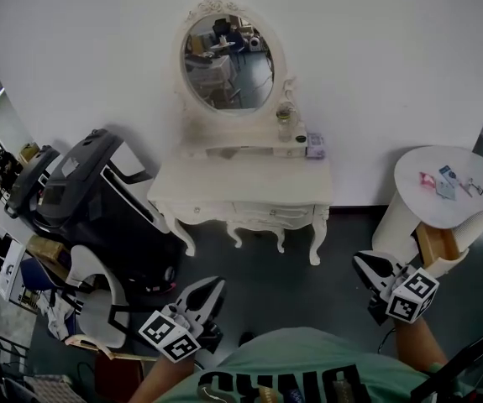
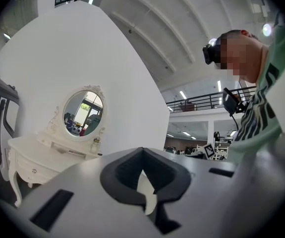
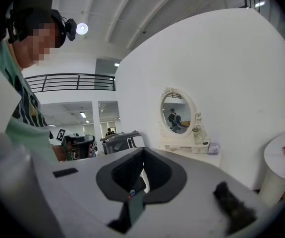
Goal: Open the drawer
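A white dressing table (image 1: 241, 183) with an oval mirror (image 1: 228, 64) stands against the white wall, some way ahead of me. Its drawer fronts (image 1: 268, 215) run along the front edge and sit flush. My left gripper (image 1: 214, 285) hangs low at the left, shut and empty, and points toward the table. At the right, my right gripper (image 1: 362, 262) is also shut with nothing in it. Both are well short of the drawers. The table shows at the left (image 2: 35, 161) beyond the closed left gripper (image 2: 142, 150). It also shows ahead (image 3: 192, 147) of the closed right gripper (image 3: 143, 151).
A bulky black and grey machine (image 1: 98, 212) stands left of the table. A round white side table (image 1: 451, 193) with small items is at the right. A glass bottle (image 1: 285, 122) and a small box (image 1: 315, 145) sit on the dresser shelf. Dark floor (image 1: 291, 284) lies between me and the table.
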